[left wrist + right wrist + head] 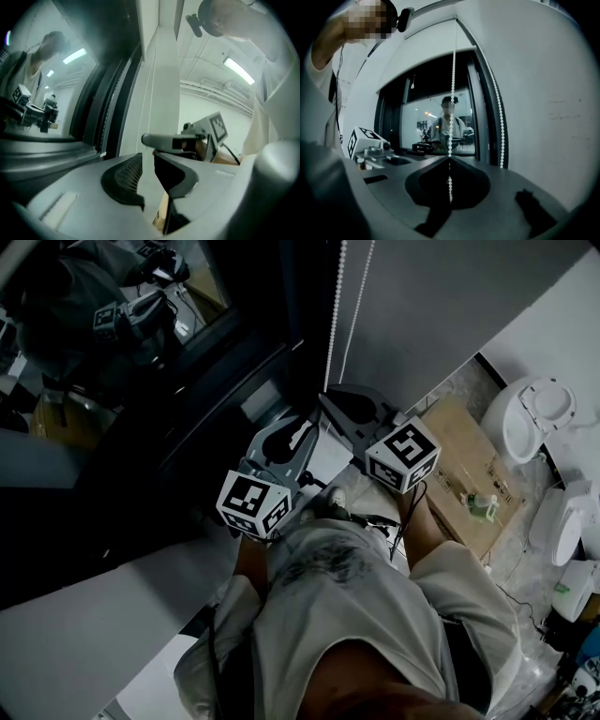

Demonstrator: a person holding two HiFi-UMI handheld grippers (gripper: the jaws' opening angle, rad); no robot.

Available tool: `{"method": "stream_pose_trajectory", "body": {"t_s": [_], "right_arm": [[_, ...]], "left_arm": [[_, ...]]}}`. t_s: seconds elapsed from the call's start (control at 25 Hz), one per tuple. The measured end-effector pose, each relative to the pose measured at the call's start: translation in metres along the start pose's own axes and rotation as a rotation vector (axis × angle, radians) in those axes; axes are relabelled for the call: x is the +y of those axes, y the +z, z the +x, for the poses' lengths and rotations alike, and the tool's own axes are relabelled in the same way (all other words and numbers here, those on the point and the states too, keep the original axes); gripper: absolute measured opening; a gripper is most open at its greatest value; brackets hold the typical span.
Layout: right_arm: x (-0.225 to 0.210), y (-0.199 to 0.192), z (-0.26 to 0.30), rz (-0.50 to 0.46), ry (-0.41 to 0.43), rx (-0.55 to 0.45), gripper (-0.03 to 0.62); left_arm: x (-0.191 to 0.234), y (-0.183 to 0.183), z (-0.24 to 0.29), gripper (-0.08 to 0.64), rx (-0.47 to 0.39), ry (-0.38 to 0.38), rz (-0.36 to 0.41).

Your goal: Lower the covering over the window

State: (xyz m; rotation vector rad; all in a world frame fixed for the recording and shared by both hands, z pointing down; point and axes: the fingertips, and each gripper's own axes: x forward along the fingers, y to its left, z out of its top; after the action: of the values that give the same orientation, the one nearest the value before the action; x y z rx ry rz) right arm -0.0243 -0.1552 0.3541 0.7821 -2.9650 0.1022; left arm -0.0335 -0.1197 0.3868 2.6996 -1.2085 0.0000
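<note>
The dark window (141,352) fills the upper left of the head view and reflects the person. A white blind (426,56) covers its top part in the right gripper view. A white bead chain (451,108) hangs in two strands beside the frame. My right gripper (450,158) is shut on the nearer strand, which runs straight between its jaws; the other strand (498,122) hangs free to the right. My left gripper (148,159) is just left of the right gripper (342,409), narrowly open with nothing in it. Neither strand touches the left gripper (286,437).
A white wall (441,306) stands right of the window. On the floor lie a cardboard box (464,470) with a green bottle (483,506) on it and white toilet bowls (534,413). The window sill (225,381) is close under both grippers.
</note>
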Motion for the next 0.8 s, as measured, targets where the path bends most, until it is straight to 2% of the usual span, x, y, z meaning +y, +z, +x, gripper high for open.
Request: {"method": "stream_pose_trajectory", "body": {"t_s": [0.16, 0.32, 0.6, 0.8], "right_arm": [[0.005, 0.000, 0.001, -0.003, 0.009, 0.000, 0.018], [0.011, 0.000, 0.002, -0.011, 0.015, 0.003, 0.018], [0.015, 0.000, 0.001, -0.027, 0.017, 0.007, 0.018], [0.017, 0.002, 0.002, -0.031, 0.021, 0.008, 0.018]], "left_arm": [[0.002, 0.060, 0.007, 0.095, -0.116, -0.025, 0.076], [-0.002, 0.102, 0.016, 0.098, -0.179, -0.035, 0.147], [-0.008, 0.142, 0.027, 0.097, -0.242, -0.033, 0.216], [-0.012, 0.156, 0.034, 0.075, -0.252, -0.040, 0.245]]}}
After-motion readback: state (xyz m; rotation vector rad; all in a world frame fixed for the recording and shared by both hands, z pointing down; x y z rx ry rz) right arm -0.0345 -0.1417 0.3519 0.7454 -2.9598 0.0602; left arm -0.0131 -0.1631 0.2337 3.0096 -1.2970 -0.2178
